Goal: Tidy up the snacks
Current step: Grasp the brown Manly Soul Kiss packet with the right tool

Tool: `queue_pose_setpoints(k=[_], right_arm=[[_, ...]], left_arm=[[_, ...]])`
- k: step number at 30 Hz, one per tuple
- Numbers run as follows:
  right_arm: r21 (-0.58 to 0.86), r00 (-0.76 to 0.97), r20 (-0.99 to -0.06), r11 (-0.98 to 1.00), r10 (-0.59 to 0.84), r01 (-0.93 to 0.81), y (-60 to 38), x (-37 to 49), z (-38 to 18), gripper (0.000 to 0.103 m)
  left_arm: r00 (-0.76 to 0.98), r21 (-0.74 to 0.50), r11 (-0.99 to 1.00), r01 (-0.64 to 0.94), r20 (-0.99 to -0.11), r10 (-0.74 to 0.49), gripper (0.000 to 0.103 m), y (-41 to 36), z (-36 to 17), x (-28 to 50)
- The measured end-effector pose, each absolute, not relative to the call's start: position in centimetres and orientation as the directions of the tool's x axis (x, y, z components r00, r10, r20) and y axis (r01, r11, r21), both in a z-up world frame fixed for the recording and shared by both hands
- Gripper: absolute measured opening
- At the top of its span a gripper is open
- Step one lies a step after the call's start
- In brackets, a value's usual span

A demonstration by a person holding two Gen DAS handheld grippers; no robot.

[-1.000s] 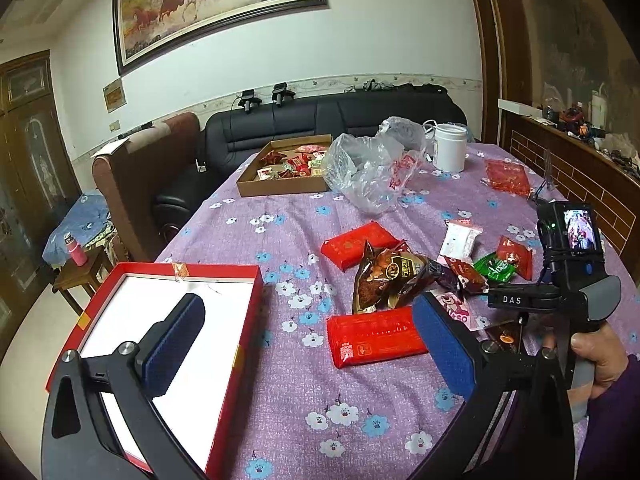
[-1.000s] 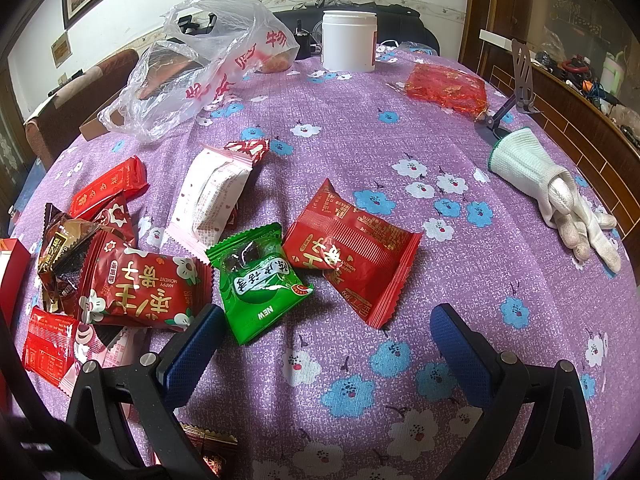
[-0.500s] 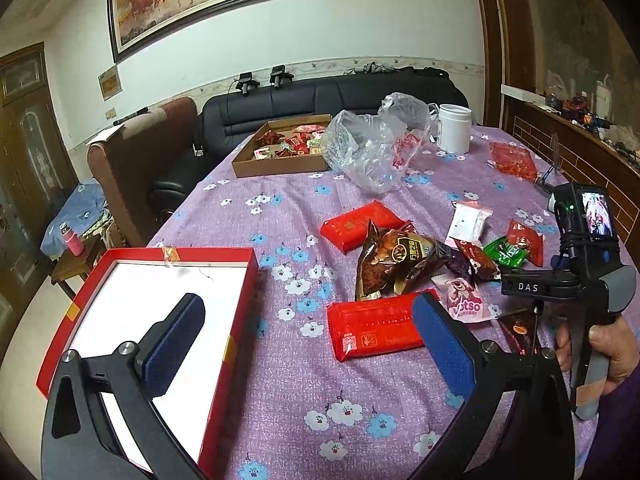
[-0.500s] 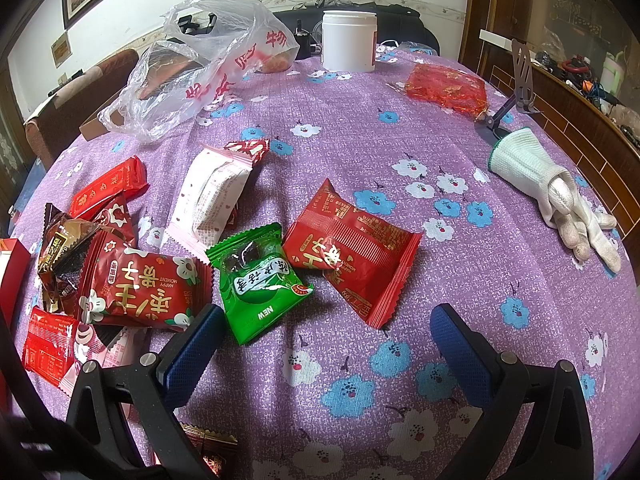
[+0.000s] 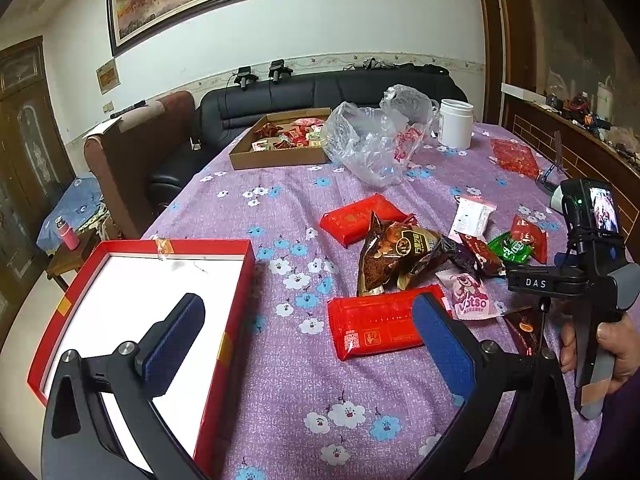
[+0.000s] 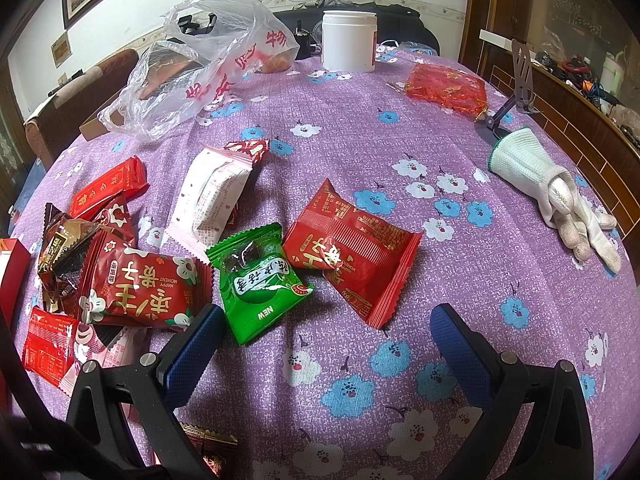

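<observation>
My left gripper (image 5: 308, 324) is open above the table edge, between a red box with a white floor (image 5: 140, 300) on its left and a flat red packet (image 5: 372, 326) by its right pad. Past that lie a brown bag (image 5: 396, 252), a second red packet (image 5: 360, 218) and a pink packet (image 5: 468, 298). My right gripper (image 6: 324, 332) is open and holds nothing. Just ahead of it lie a green snack packet (image 6: 258, 280), a red packet (image 6: 352, 252), a red flowered packet (image 6: 148, 288) and a white packet (image 6: 212, 196).
A clear plastic bag (image 6: 208, 64), a white jar (image 6: 349, 40), a red mesh pouch (image 6: 446, 88) and a white glove (image 6: 560, 196) lie farther back on the purple flowered cloth. A cardboard tray (image 5: 280, 140) of snacks stands at the far end. A hand (image 5: 616, 344) holds the right gripper's handle.
The left gripper has drawn back and to the left, so the red box and snacks sit more to the right in its view. The right gripper has not moved.
</observation>
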State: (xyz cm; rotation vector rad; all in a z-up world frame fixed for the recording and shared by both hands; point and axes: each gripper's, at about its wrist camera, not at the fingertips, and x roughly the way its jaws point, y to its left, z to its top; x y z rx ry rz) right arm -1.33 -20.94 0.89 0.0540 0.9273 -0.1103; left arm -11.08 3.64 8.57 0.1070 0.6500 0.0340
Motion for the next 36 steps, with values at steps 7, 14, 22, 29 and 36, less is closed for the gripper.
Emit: queue_pose_setpoints(k=[7,14,22,29,36], right_arm=[[-0.001,0.595,-0.801,0.993,-0.072,0.118,-21.1,-1.2,0.9,0.103],[-0.006,0.572,-0.818,0.995,-0.065,0.104,-20.9,-1.8,1.0,0.103],[0.147,0.58,-0.812,0.986,0.071,0.084,-23.1,-7.1,2.6,0.102],[0.09,0.497,-0.862,0.995,0.102,-0.047,-17.6,-8.9,2.5,0.096],[-0.015,0.498,-0.867,0.999,0.012,-0.05,-14.7,-9.2,1.9,0.069]], left_arm=[[0.775,0.103,0.995,0.014,-0.63,0.054,0.103,3.8,7.6,-10.3],[0.736,0.159,0.987,0.033,-0.672,0.084,0.103,4.6,6.9,-9.5],[0.699,0.241,0.97,0.038,-0.7,0.147,0.103,5.6,5.5,-8.6],[0.694,0.3,0.953,0.046,-0.695,0.186,0.103,5.9,5.5,-7.3],[0.681,0.313,0.933,0.177,-0.723,0.114,0.103,4.0,5.0,-5.6]])
